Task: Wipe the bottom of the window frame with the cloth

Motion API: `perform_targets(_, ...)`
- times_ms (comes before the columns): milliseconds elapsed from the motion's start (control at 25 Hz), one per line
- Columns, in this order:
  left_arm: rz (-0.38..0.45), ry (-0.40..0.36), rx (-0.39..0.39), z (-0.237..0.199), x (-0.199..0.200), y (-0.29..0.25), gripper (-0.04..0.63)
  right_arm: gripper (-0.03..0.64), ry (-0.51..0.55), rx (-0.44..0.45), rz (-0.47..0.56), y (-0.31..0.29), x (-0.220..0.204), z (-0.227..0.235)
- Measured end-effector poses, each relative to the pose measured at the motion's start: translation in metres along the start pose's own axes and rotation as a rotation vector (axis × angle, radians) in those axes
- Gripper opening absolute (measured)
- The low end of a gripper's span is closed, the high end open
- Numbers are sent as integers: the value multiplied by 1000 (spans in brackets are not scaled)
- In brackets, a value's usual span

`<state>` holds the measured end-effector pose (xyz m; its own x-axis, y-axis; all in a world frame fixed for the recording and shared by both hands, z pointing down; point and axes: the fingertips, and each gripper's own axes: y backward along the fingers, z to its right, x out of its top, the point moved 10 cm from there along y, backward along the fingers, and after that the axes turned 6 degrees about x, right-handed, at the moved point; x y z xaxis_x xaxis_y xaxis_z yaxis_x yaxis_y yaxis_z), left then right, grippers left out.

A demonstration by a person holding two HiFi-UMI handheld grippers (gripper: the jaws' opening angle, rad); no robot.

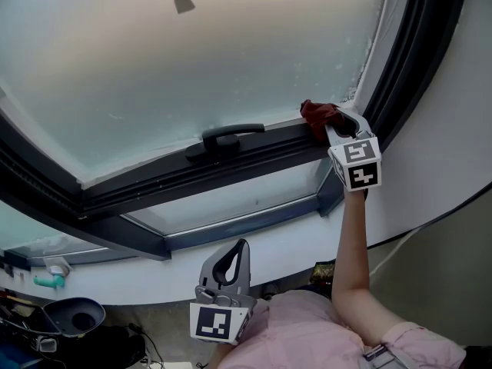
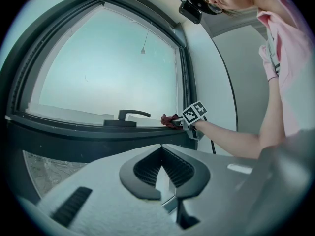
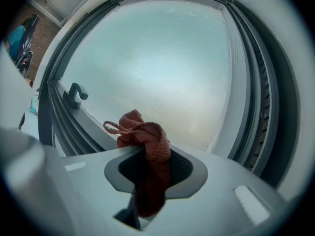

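Window frame (image 1: 154, 177), cloth (image 1: 317, 114) in right gripper (image 1: 340, 126)

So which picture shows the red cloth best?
The right gripper view: the cloth fills the middle, pinched in the right gripper. The head view shows only a small red bunch on the window frame; the left gripper view, a tiny far speck.
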<state>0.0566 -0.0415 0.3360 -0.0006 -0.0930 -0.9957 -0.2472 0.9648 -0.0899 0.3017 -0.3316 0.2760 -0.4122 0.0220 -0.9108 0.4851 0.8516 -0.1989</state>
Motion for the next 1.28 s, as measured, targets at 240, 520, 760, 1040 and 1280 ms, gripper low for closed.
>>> perform_targets(240,-18,0,13,0,3,-2,-3,92,-17,2,9,1,-2,3)
perform_targets(520,1,13,11,1,-1,-4,-3,92,-24,-28,-3,2,-7,15)
perform_targets(760,-14,0,10,2,1,-4,-3,92,-24,-50,-8,3,-11,23)
perform_targets(1040,-19,-2,23,2,3,-4,-3,92,-18,-84,-21,5,-15,34)
perform_targets(1280,10,14,40,1,3,-1,-3,92,6,-97,-32,5,-14,32)
